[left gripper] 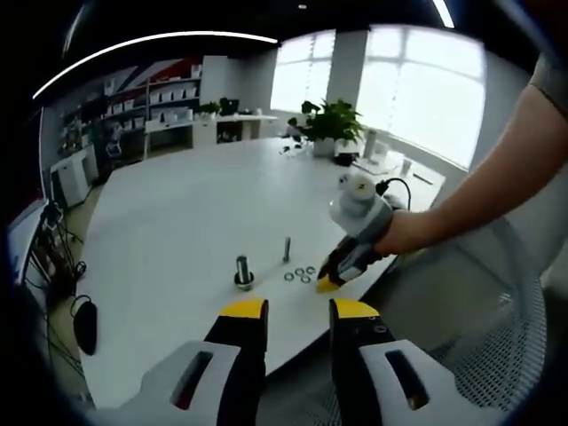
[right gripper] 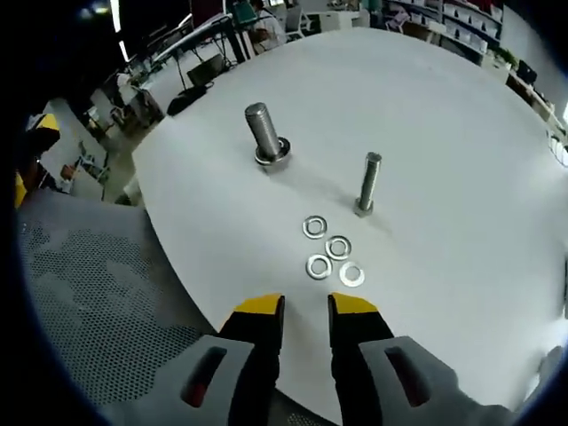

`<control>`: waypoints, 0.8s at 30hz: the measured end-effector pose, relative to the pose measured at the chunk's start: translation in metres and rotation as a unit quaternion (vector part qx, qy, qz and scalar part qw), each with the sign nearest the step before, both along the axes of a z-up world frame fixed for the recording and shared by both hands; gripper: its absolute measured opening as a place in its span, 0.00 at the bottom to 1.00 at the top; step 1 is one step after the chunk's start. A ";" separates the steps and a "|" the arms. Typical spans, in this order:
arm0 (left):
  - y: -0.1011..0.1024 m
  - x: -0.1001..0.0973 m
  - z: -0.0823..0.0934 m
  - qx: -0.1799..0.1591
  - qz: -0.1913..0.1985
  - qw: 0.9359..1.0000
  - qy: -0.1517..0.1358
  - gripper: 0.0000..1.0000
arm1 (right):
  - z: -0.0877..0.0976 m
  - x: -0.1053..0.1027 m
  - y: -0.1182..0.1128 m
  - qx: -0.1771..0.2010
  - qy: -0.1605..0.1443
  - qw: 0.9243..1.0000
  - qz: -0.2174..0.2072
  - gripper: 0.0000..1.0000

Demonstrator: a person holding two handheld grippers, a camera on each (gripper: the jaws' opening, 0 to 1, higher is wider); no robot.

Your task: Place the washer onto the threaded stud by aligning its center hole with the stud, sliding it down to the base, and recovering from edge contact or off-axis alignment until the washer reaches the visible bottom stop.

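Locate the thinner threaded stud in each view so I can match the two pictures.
Left gripper view: thinner stud stands upright just below centre, right of the thick stud.
Right gripper view: it stands right of centre, above the washers.
Shared landmark: the four washers lying on the white table beside it.

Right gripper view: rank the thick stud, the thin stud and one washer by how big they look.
1. Thick stud, widest and tallest-looking.
2. Thin stud, about as tall but slimmer; it stands nearer the camera, so the height order is unsure.
3. Any washer, smallest; all four look alike.
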State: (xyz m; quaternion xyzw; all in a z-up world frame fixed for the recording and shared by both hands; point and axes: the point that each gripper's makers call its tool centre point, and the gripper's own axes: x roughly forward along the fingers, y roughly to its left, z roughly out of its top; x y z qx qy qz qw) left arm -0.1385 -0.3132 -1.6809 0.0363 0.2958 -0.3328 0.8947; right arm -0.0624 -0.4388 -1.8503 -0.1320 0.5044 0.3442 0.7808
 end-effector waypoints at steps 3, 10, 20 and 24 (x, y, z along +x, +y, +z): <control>0.001 0.001 -0.001 0.001 0.004 1.000 0.000 0.25 | 0.000 0.008 0.005 -0.001 -0.005 1.000 0.009 0.22; 0.000 0.001 -0.003 0.006 0.000 1.000 0.006 0.25 | -0.004 0.012 0.009 -0.055 -0.043 0.993 0.098 0.23; -0.001 0.000 -0.003 0.006 -0.003 1.000 0.006 0.23 | -0.003 0.013 0.015 -0.051 -0.044 0.987 0.143 0.21; -0.001 -0.001 -0.005 0.009 -0.002 1.000 0.010 0.23 | -0.003 0.013 0.017 -0.078 -0.029 0.984 0.158 0.20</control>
